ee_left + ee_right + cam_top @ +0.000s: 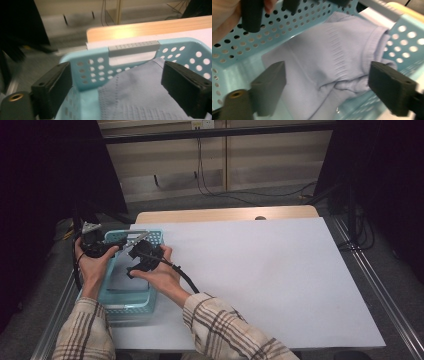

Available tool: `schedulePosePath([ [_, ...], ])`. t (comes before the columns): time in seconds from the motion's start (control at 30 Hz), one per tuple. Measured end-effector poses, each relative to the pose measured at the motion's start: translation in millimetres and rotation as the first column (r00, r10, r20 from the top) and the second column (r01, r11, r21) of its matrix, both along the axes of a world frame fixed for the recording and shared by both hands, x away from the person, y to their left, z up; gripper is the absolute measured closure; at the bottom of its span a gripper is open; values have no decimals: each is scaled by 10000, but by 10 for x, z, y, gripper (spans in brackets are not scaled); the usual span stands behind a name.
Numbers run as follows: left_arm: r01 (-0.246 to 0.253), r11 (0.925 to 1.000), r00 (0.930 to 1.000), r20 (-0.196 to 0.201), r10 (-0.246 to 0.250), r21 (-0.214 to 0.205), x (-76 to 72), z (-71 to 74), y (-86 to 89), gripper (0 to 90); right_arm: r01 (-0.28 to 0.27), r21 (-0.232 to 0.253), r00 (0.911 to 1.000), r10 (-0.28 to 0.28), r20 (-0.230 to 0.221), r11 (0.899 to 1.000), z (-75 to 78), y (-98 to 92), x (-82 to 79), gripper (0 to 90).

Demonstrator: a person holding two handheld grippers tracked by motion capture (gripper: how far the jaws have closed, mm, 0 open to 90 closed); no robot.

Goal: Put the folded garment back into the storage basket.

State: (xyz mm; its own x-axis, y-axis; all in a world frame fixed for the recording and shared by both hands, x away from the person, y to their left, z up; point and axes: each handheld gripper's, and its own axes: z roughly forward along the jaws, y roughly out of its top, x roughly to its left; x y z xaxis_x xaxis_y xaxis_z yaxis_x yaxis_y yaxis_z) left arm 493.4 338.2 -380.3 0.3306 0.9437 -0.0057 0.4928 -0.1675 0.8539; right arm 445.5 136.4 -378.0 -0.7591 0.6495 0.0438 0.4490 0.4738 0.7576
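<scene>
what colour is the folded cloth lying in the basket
Pale lavender-grey, a ribbed knit cloth inside the light blue perforated plastic basket; the right gripper view shows it best.

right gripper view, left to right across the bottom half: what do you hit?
Left black jaw, then the folded lilac garment lying in the basket, then the right black jaw, with the perforated blue basket wall behind it.

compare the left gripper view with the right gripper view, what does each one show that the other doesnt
Left gripper view alone: the basket's grey handle strip, the table's wooden edge and the floor beyond.

Right gripper view alone: the garment's ribbed cuff, and the other tool in a hand at the basket wall.

Both: the pale blue garment lying in the perforated turquoise basket, seen between open black jaws.
</scene>
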Motion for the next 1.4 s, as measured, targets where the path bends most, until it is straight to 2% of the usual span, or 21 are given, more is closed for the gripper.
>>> schedulePosePath([
  [0.1,192,9998,9998,3,-192,-5,-23,5,4,47,69,308,9999,-73,133,9995,25,-57,16,95],
  [0.2,683,9975,9973,281,-677,-201,-71,15,21,34,438,690,9987,-455,233,9967,40,-164,23,92],
  [0.27,662,9960,9968,489,-633,-592,-103,40,8,31,502,916,9978,-539,388,9945,35,-225,31,92],
  [0.3,703,9961,9953,711,-664,-529,-108,54,17,30,513,988,9977,-554,396,9938,33,-258,32,93],
  [0.33,631,9969,9963,618,-601,-470,-139,71,14,33,540,1104,9977,-580,337,9924,30,-288,26,89],
  [0.4,565,9982,9951,826,-545,-217,-184,94,16,35,688,1109,9950,-763,651,9914,20,-333,18,81],
  [0.47,637,9973,9945,861,-604,-360,-203,97,14,53,736,1198,9930,-839,830,9901,19,-376,11,84],
  [0.6,587,9982,9913,1191,-567,-139,-315,122,18,75,1014,1473,9887,-1161,952,9839,29,-463,2,80],
  [0.67,560,9977,9903,1291,-508,-371,-348,117,23,83,1098,1582,9863,-1273,1051,9813,28,-508,0,65],
  [0.7,654,9975,9908,1168,-678,250,-377,132,60,83,1116,1636,9845,-1315,1162,9802,22,-534,0,66],
  [0.73,654,9975,9908,1168,-678,250,-377,132,60,83,1116,1636,9845,-1315,1162,9802,22,-534,0,66],
  [0.77,553,9974,9866,1563,-473,-472,-411,108,21,83,1236,1681,9801,-1468,1334,9780,11,-598,-7,66],
  [0.8,623,9963,9892,1365,-538,-590,-441,110,18,82,1302,1755,9780,-1555,1390,9758,8,-619,-11,66],
  [0.93,548,9952,9840,1734,-399,-815,-502,120,10,83,1436,1992,9709,-1770,1615,9694,1,-731,-35,64],
  [0.97,581,9950,9858,1619,-443,-813,-525,122,3,83,1461,1995,9677,-1819,1747,9689,0,-762,-35,64],
  [1.07,584,9953,9821,1835,-434,-771,-551,119,-8,83,1471,2166,9660,-1872,1782,9651,14,-806,-54,46],
  [1.1,709,9961,9820,1790,-606,-519,-590,123,-9,83,1495,2184,9607,-1939,1986,9643,29,-855,-75,41],
  [1.17,665,9954,9829,1763,-534,-695,-642,127,-28,82,1491,2213,9572,-1968,2121,9637,36,-896,-89,27],
  [1.2,559,9964,9786,2017,-419,-641,-656,132,-24,82,1595,2247,9549,-2080,2119,9613,40,-911,-99,14],
  [1.33,728,9953,9772,2040,-583,-642,-704,133,-30,81,1750,2340,9468,-2287,2264,9564,25,-1008,-123,17],
  [1.4,514,9966,9778,2062,-372,-639,-734,129,-72,81,1749,2411,9447,-2317,2321,9546,13,-1063,-128,22],
])
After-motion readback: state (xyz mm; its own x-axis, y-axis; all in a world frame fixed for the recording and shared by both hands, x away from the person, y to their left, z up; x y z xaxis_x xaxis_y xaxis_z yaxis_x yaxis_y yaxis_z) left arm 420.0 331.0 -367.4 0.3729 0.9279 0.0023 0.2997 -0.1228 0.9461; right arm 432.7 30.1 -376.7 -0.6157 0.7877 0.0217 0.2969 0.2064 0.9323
